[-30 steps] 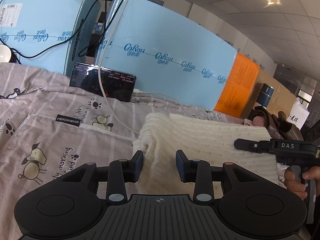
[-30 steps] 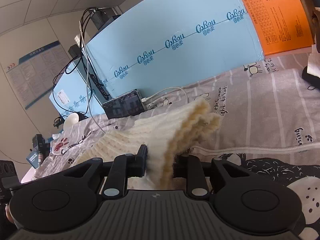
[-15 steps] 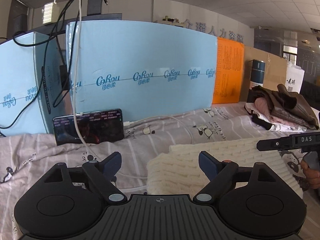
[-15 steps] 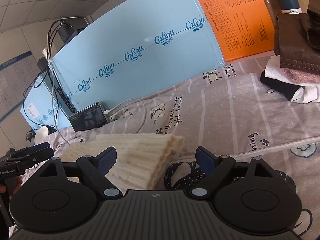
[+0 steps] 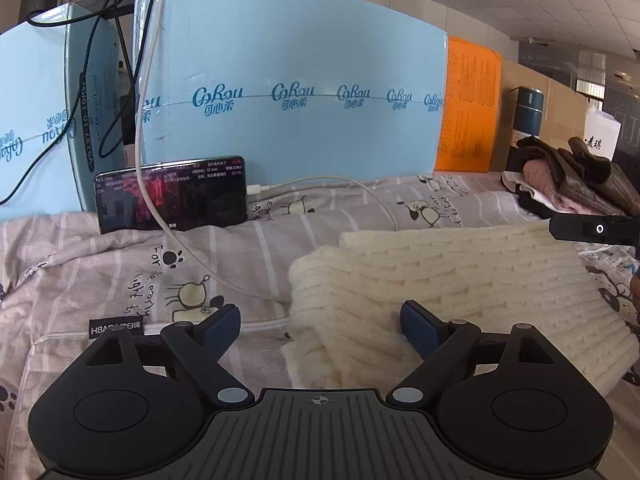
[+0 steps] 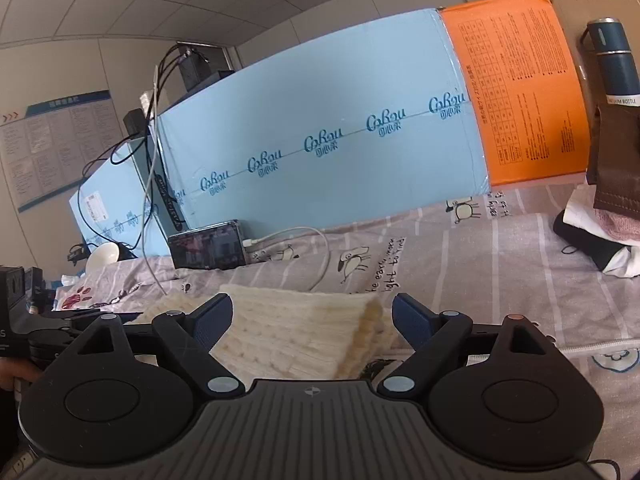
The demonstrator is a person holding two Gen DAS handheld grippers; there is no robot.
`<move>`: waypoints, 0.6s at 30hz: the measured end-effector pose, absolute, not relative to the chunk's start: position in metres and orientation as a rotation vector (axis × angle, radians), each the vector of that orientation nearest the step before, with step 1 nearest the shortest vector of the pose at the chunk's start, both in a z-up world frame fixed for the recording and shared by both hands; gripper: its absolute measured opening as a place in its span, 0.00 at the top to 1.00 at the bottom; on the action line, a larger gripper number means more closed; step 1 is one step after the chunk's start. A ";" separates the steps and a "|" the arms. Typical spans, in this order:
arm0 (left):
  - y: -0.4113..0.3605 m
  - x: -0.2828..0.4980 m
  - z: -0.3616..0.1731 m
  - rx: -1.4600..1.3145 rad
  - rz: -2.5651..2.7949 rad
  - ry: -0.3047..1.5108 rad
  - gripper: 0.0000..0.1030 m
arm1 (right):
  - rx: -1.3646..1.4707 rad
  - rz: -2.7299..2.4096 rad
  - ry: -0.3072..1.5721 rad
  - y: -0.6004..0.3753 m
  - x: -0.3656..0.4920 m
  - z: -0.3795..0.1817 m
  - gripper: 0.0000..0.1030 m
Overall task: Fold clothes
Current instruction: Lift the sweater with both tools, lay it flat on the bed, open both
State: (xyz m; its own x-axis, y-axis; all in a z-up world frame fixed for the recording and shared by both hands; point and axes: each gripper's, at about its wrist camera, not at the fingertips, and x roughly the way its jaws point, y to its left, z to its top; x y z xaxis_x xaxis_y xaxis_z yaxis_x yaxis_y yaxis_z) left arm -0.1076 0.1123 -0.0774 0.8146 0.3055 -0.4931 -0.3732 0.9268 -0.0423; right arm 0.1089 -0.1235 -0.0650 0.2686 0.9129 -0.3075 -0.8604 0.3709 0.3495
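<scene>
Left wrist view: a cream knit sweater (image 5: 460, 292) lies folded on the bed (image 5: 120, 280), its sheet striped grey-pink with cartoon prints. The left tool (image 5: 320, 326) hangs just above the sweater's left end, jaws spread wide and released; its right finger sits over the knit, its left finger over bare sheet. At the right edge the tip of the right tool (image 5: 592, 229) shows, past the sweater's far end.

From the right wrist, the sweater (image 6: 304, 332) shows as a stacked fold with layered edges toward the right, lying between the spread fingers of the right tool (image 6: 312, 318), which grips nothing. The left tool's body (image 6: 24, 320) is at the left edge.

Behind the sweater a phone (image 5: 170, 194) leans against a blue panel (image 5: 300, 100), with a white cable (image 5: 340, 186) trailing over the sheet. To the right lies a pile of clothes (image 5: 568, 180), with a dark blue bottle (image 6: 614, 64) and an orange panel (image 6: 520, 92) behind it.
</scene>
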 end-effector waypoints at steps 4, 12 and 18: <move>0.113 -0.108 -0.078 -0.147 0.360 0.495 0.13 | 0.082 1.240 0.490 -0.104 0.116 -0.067 0.19; 0.111 -0.111 -0.077 -0.141 0.358 0.476 0.13 | 0.011 1.264 0.428 -0.093 0.109 -0.066 0.88; 0.078 -0.129 -0.066 0.139 0.307 0.352 0.12 | 0.052 1.405 0.294 -0.117 0.078 -0.045 0.91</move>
